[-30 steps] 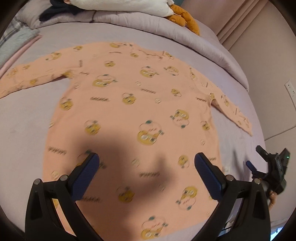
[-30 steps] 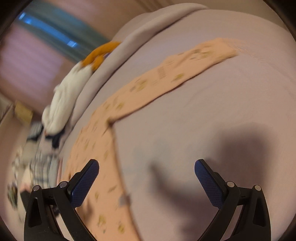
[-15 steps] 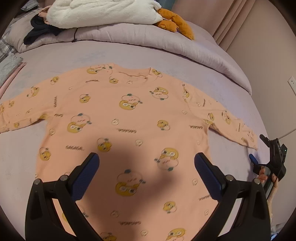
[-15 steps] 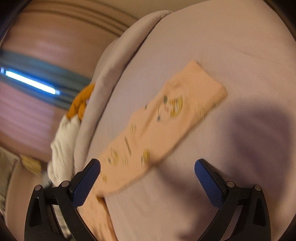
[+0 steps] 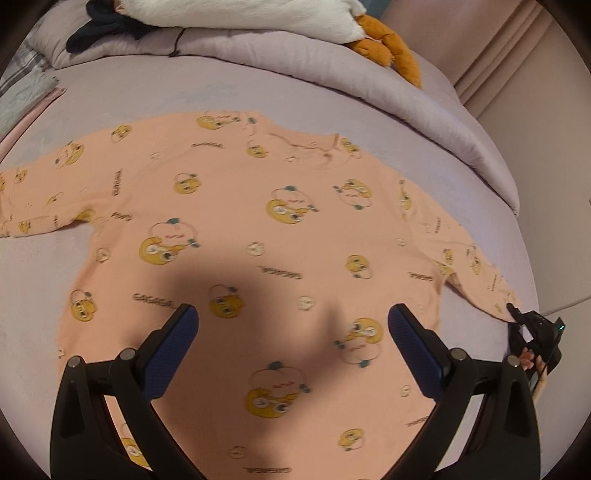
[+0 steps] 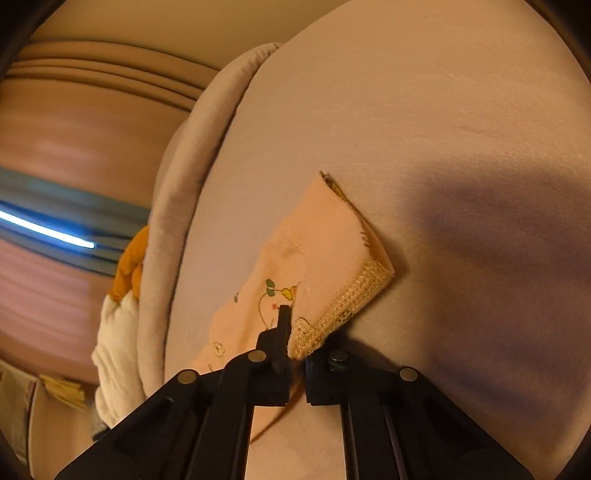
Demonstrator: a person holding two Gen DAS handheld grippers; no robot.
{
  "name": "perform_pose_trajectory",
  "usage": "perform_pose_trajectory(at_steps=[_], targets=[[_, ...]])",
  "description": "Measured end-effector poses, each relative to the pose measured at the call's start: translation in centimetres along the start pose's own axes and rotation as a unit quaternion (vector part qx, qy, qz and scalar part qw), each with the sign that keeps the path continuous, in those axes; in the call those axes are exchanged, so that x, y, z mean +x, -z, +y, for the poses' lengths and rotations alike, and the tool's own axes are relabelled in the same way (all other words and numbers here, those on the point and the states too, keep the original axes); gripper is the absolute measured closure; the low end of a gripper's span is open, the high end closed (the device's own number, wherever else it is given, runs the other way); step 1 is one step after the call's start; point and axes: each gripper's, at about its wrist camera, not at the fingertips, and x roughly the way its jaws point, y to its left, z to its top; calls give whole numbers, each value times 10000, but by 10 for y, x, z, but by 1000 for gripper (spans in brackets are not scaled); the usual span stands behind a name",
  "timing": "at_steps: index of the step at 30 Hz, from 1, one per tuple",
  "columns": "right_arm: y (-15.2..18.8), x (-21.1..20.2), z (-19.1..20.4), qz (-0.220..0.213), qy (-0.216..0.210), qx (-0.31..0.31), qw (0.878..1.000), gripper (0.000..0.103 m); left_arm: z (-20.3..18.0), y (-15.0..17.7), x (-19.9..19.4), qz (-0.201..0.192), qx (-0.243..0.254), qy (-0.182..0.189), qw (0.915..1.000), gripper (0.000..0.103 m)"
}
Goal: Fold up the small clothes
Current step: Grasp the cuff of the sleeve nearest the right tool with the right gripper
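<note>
A peach long-sleeved shirt [image 5: 280, 236] with yellow cartoon prints lies spread flat on the lilac bed [image 5: 155, 92], both sleeves stretched out. My left gripper [image 5: 293, 325] is open and empty, hovering above the shirt's lower body. My right gripper [image 6: 295, 347] is shut on the cuff of the shirt's right sleeve [image 6: 332, 266], which is lifted and folded back over itself. The right gripper also shows at the sleeve's end in the left wrist view [image 5: 532, 325].
A rolled lilac duvet [image 5: 369, 81] runs along the bed's far side, with a white plush [image 5: 240, 14] and an orange toy [image 5: 391, 55] on it. Dark clothing [image 5: 99, 27] lies at the far left. A wall [image 5: 554, 122] stands to the right.
My right gripper has come down onto the sleeve cuff and shut on it. My left gripper has shifted a little over the shirt and stays open.
</note>
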Motion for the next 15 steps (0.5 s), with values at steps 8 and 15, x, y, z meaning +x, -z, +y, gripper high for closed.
perform_pose_trajectory(at_steps=[8,15], targets=[[13,-13,100,105,291,-1518,9879,97,37,3,-15,-40,-313,117,9994,1],[79,-19,246,206,-31,-3073,9514,97,77,9,-44,-170,-626,310,9974,1]])
